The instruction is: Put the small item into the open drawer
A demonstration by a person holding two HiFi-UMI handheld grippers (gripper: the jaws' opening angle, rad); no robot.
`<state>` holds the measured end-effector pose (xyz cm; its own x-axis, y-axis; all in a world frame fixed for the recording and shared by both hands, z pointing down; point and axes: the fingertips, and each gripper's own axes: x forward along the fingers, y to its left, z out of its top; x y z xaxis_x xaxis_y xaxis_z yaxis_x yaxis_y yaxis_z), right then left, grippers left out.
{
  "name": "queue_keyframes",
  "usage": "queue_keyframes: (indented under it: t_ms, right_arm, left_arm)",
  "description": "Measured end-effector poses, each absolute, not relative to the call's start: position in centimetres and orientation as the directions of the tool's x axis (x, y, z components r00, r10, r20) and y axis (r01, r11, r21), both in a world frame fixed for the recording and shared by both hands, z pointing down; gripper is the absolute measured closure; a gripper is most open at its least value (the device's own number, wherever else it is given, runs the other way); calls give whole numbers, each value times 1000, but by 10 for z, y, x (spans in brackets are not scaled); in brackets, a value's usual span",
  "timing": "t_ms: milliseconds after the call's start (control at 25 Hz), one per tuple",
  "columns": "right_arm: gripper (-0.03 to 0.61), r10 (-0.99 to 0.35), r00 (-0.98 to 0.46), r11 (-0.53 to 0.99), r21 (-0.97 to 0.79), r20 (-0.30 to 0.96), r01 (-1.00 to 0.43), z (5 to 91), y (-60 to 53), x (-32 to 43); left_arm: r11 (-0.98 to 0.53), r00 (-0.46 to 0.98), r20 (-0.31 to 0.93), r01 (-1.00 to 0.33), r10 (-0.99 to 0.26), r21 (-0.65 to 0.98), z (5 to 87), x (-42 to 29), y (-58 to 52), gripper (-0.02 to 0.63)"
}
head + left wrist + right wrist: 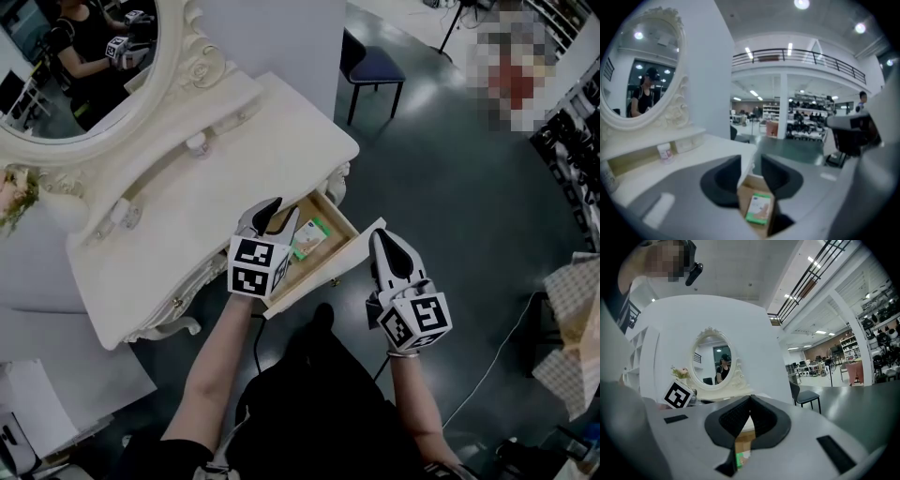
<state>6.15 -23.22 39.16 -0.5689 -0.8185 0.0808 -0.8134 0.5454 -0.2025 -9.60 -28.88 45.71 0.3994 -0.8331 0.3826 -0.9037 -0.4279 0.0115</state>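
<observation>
Left gripper (278, 214) released and empty above the open drawer (343, 223), small green-and-white packet (310, 236) already flat on the drawer floor.

Packet just right of and below the left jaws, nothing between them; long axis seemingly along the drawer front. Left hand nearer to it than the right gripper (382, 236), clenched on nothing at the near right by the drawer's front panel. Left part of the drawer hidden under the left gripper; packet's print too small to read. Dressing table (234, 159) to the far left.
</observation>
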Motion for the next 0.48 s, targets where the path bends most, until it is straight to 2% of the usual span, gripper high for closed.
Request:
queue_keyframes:
  t_ms: [480]
  right_arm:
    - [581, -796, -604, 587, -183, 46, -788, 375, -220, 37]
  left_arm:
    - [-313, 309, 258, -949, -915, 27, 409, -146, -246, 540]
